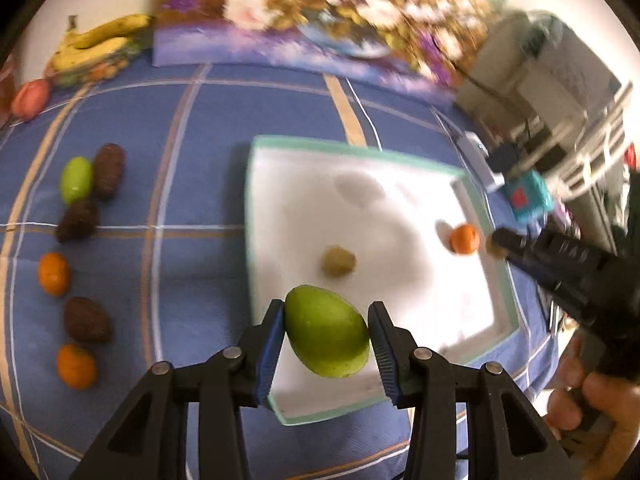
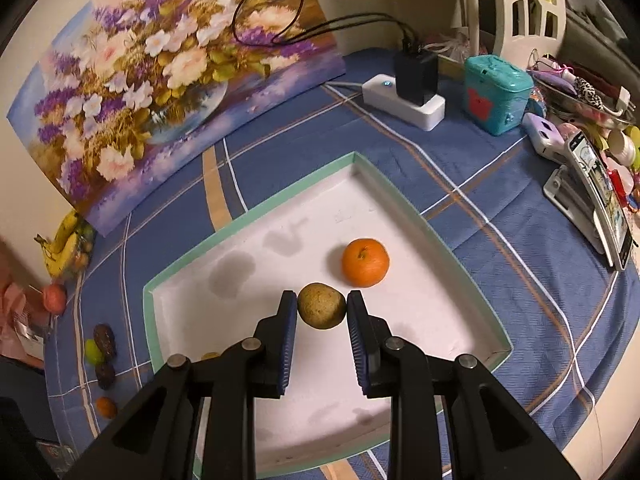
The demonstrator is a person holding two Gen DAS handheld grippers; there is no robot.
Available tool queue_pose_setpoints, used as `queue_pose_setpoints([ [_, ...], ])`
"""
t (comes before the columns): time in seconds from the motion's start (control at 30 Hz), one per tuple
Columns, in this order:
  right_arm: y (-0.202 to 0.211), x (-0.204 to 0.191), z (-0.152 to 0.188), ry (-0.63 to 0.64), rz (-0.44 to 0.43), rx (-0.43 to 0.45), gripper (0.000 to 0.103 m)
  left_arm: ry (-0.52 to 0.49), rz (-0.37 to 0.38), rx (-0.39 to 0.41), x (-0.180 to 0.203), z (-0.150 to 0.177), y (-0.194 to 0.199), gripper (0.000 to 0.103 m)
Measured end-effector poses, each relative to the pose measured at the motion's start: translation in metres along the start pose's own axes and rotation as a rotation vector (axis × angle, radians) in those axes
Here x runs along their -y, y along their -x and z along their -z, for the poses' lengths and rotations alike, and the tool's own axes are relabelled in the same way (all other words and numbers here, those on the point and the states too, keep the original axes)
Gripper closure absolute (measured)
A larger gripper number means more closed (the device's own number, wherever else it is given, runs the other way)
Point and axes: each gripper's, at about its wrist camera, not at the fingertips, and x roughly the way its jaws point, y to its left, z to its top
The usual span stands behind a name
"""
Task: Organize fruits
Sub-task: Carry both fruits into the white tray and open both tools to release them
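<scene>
My left gripper (image 1: 326, 312) is shut on a green mango (image 1: 326, 338), which hangs over the near edge of a white tray with a green rim (image 1: 320, 145). In the right wrist view my right gripper (image 2: 321, 302) is shut on a small round yellow-brown fruit (image 2: 322, 306) above the tray (image 2: 256, 210). An orange (image 2: 365, 262) lies on the tray floor just beyond it. A second yellow-brown fruit (image 1: 338, 261) lies mid-tray. The right gripper (image 1: 498, 242) also shows at the tray's right side, held by a hand (image 1: 592, 396).
Left of the tray on the blue checked cloth lie a green fruit (image 1: 76, 179), three brown fruits (image 1: 109, 170) and two oranges (image 1: 53, 273). Bananas (image 1: 96, 42) and a red fruit (image 1: 31, 98) sit far left. A flower painting (image 2: 160, 72), power strip (image 2: 404, 100), teal box (image 2: 496, 94) and phone stand (image 2: 592, 200) line the back and right.
</scene>
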Motion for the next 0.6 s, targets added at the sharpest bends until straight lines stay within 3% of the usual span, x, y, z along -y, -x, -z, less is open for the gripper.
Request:
queue_pose_setpoints([
  [0.6, -0.053, 0.008, 0.019, 0.007, 0.052, -0.154, 0.077, -0.046, -0.028, -0.036, 0.008, 0.005, -0.028, 0.058],
])
